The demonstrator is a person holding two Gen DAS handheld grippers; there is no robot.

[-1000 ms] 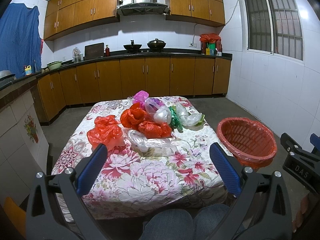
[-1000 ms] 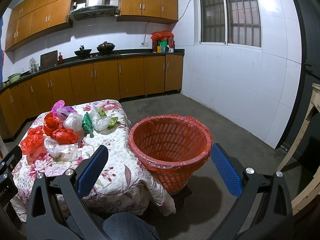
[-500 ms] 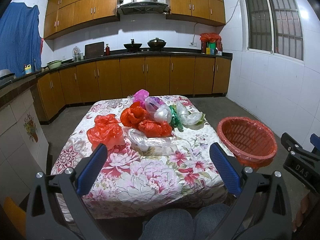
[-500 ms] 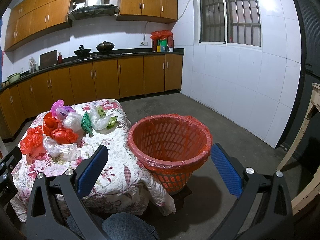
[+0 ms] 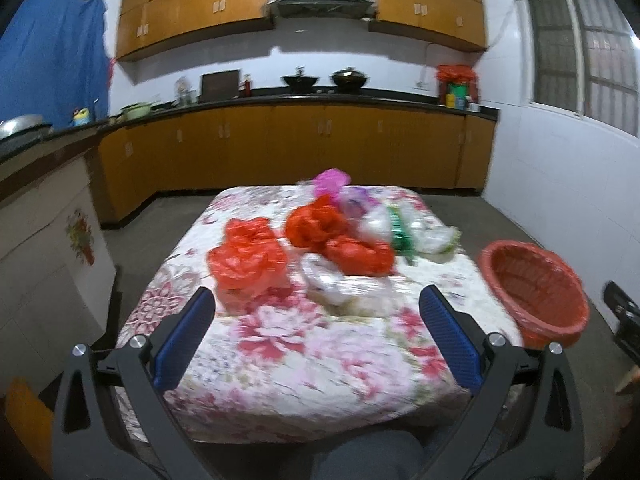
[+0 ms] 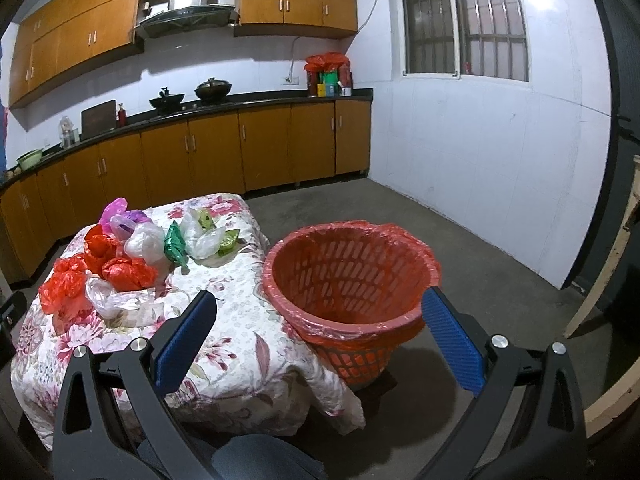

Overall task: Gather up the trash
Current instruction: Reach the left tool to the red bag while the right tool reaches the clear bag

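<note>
Both tools, left tool (image 5: 316, 326) and right tool (image 6: 318, 328), hang released and empty, so I aim the left at the nearest red bag (image 5: 248, 258) on the surface (image 5: 320, 360), pinching a bunched fold before carrying it to the basket (image 6: 348, 276) beside.

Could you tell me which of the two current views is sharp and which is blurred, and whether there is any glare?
Left wrist view: motion-blurred, the red bags and floral tablecloth smeared, though the left tool stays crisp. Right wrist view: sharp, the red basket clearly meshed; the window is bright and the wall beside it glares. Both bend with fisheye distortion.
</note>
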